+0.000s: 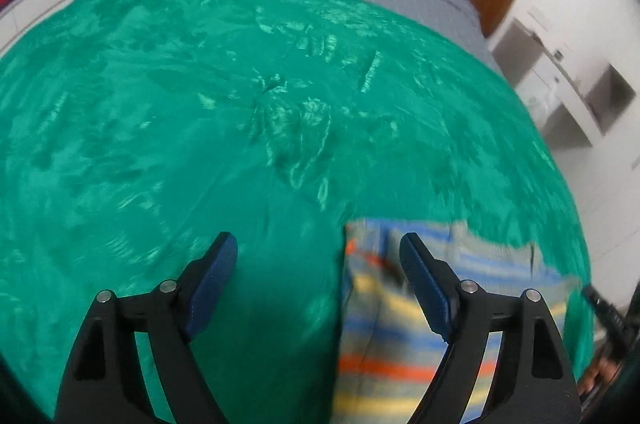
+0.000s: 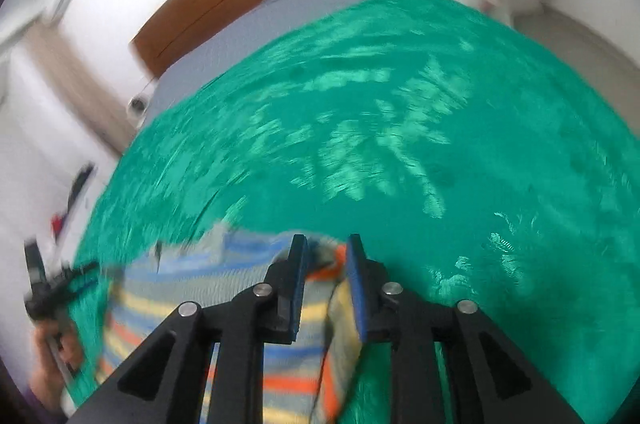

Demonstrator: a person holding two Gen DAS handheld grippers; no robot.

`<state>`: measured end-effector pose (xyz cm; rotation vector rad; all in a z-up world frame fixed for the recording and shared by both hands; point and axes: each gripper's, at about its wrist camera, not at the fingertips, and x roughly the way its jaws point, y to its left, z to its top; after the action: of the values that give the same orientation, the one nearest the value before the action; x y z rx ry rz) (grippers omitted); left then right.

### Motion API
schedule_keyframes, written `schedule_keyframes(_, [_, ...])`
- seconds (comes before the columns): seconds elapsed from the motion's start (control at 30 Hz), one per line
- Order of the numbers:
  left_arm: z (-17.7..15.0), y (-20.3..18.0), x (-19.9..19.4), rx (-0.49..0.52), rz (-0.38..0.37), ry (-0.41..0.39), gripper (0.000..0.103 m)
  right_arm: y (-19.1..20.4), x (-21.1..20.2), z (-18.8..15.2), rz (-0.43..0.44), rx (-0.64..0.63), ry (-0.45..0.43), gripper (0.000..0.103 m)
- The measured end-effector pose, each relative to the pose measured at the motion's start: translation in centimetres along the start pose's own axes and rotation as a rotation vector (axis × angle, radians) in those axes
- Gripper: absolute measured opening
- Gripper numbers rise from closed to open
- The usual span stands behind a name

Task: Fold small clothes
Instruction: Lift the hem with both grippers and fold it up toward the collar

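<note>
Both grippers hang over my striped garment (image 1: pixel 400 352) on the green blanket (image 1: pixel 200 104): left gripper (image 1: pixel 320 252) wide and empty, right gripper (image 2: pixel 326 244) narrowly parted, clamping nothing. Soft, light knit; I'd pinch its edges.

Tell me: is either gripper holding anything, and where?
Nothing. Left gripper open above green blanket; right gripper parted over the striped knitted garment.
</note>
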<state>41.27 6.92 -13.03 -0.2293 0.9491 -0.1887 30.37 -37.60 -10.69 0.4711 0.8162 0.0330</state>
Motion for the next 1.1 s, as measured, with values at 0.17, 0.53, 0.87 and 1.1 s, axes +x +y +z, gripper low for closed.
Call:
schedule_keyframes(0.17, [-3.2, -3.3, -1.4, 0.2, -0.12, 0.084, 0.086, 5.4, 3.9, -0.8, 0.184, -0.082, 0.273, 0.026])
schedule_keyframes(0.53, [0.8, -8.5, 4.8, 0.278, -0.103, 0.204, 0.086, 7.9, 8.3, 4.0, 0.216, 0.036, 0.057, 0.034])
schedule_keyframes(0.87, [-5.9, -4.3, 0.8, 0.341, -0.087, 0.2, 0.086, 8.7, 1.5, -9.2, 0.119, -0.471, 0.299, 0.047])
schedule_keyframes(1.1, [-12.2, 1.4, -3.9, 0.378, 0.1, 0.19, 0.078, 0.1, -5.0, -15.5, -0.069, -0.332, 0.259, 0.053])
